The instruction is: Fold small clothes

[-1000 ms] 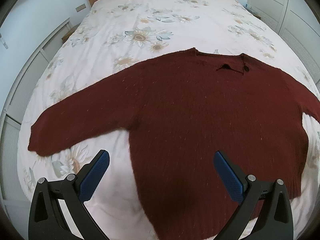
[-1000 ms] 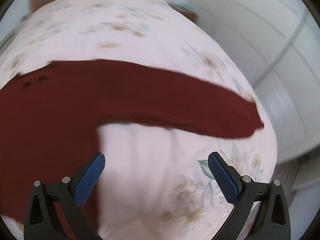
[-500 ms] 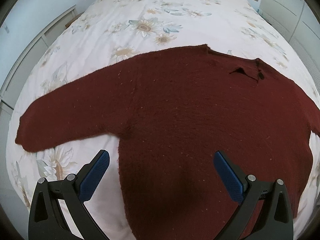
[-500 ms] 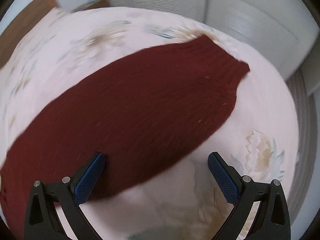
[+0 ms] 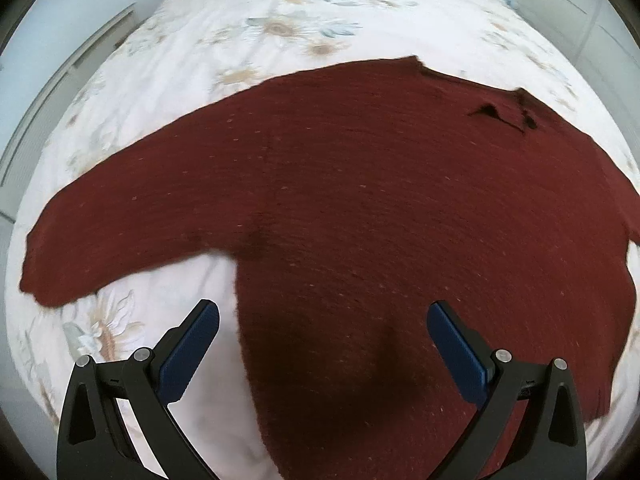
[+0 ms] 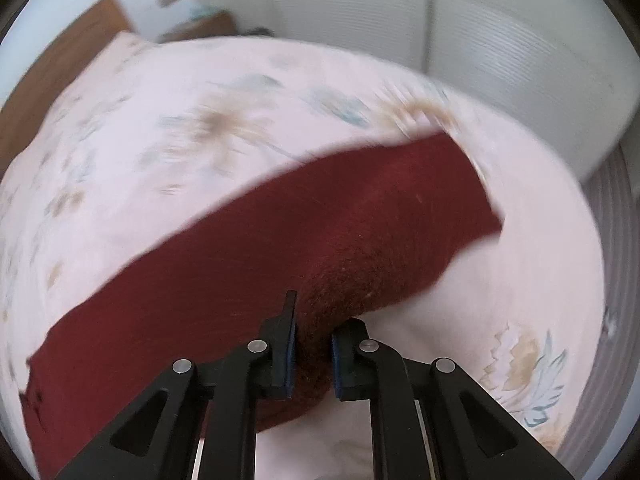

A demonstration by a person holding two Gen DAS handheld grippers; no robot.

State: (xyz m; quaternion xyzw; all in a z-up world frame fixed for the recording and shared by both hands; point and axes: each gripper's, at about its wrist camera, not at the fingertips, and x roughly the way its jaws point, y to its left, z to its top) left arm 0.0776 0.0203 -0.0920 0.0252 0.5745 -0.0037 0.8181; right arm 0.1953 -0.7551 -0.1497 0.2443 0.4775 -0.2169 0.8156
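Since a second ago my left gripper [image 5: 323, 336] has sunk closer over the sweater [image 5: 360, 208] spread across the bed [image 5: 280, 20], jaws wide, holding nothing. My right gripper [image 6: 311, 354] has just closed, pinching the sleeve [image 6: 360, 216] near the bed's side edge.

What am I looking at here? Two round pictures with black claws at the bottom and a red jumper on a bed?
Those claws are hand-held grippers, one in each of a person's hands; no robot arm is involved. Each round picture comes from a wide-angle camera on one gripper, looking along its fingers. A dark red sweater lies spread on a floral bedspread. The left gripper is open above the sweater's side, holding nothing. The right gripper has just closed and pinches one sleeve.
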